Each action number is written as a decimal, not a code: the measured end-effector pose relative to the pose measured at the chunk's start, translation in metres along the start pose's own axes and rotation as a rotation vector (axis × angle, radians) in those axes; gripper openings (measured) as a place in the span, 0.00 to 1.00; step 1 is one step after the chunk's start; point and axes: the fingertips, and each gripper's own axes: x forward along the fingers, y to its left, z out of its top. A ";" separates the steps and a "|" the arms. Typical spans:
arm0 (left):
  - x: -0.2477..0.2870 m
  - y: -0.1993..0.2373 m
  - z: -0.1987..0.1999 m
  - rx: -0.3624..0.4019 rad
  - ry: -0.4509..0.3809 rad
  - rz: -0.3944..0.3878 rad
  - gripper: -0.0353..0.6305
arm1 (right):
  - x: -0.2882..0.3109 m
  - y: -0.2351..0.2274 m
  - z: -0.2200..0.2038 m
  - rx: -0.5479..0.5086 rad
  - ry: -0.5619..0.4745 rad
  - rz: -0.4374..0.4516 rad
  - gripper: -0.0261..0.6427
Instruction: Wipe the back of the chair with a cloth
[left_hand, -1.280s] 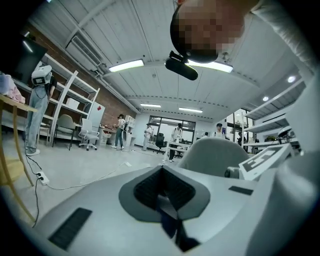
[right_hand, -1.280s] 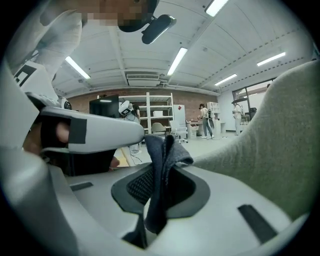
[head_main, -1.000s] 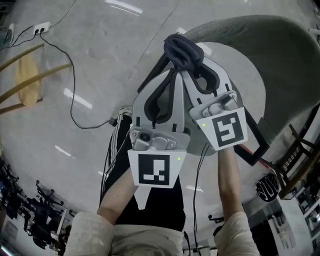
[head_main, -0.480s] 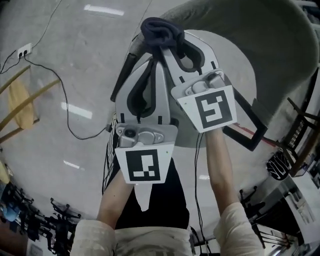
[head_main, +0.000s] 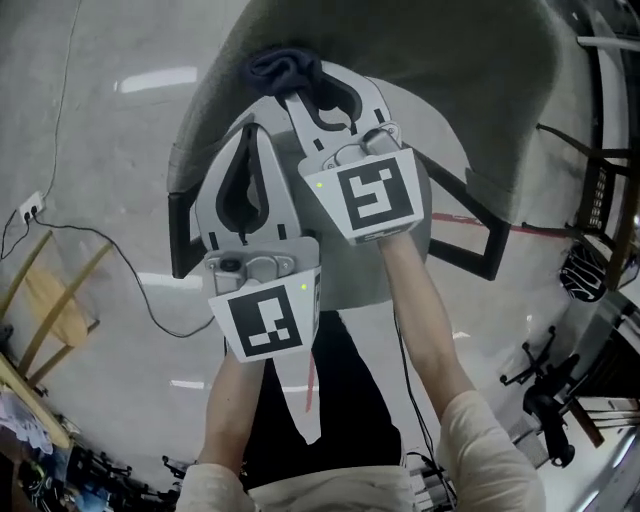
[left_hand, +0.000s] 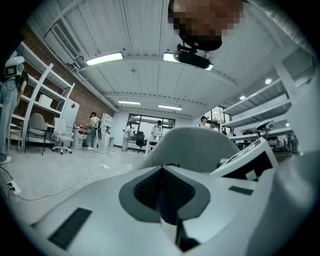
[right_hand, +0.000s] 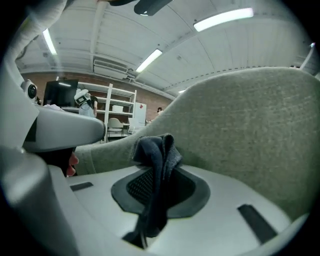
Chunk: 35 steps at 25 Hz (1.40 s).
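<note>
The chair back (head_main: 430, 50) is grey-green fabric and curves across the top of the head view. My right gripper (head_main: 296, 96) is shut on a dark blue cloth (head_main: 284, 68), whose bunch lies at the inner face of the back, near its left side. In the right gripper view the cloth (right_hand: 156, 160) hangs pinched between the jaws, with the chair back (right_hand: 250, 130) just beyond it. My left gripper (head_main: 250, 136) is shut with nothing in it, beside and just behind the right one, over the pale seat (head_main: 352, 285). The left gripper view shows the chair back (left_hand: 192, 147) ahead.
Black armrest frames (head_main: 472, 255) flank the seat. A wooden chair (head_main: 45, 300) and a power strip (head_main: 32, 208) with its cable (head_main: 150, 300) are on the floor at left. Dark chairs (head_main: 600, 180) stand at right. People and shelves (left_hand: 45, 125) are far off.
Both grippers have moved forward over the seat, carrying the cloth from beside the chair up to the inner face of its back. The right gripper stays shut on the cloth.
</note>
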 end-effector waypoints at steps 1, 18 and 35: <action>0.006 -0.007 0.000 0.001 -0.005 -0.019 0.08 | -0.002 -0.011 0.000 0.011 -0.007 -0.032 0.13; 0.034 -0.138 0.003 0.014 0.014 -0.399 0.08 | -0.134 -0.158 -0.038 0.119 0.040 -0.663 0.13; 0.020 -0.217 -0.020 0.006 0.094 -0.624 0.08 | -0.285 -0.160 -0.076 0.261 0.054 -1.111 0.13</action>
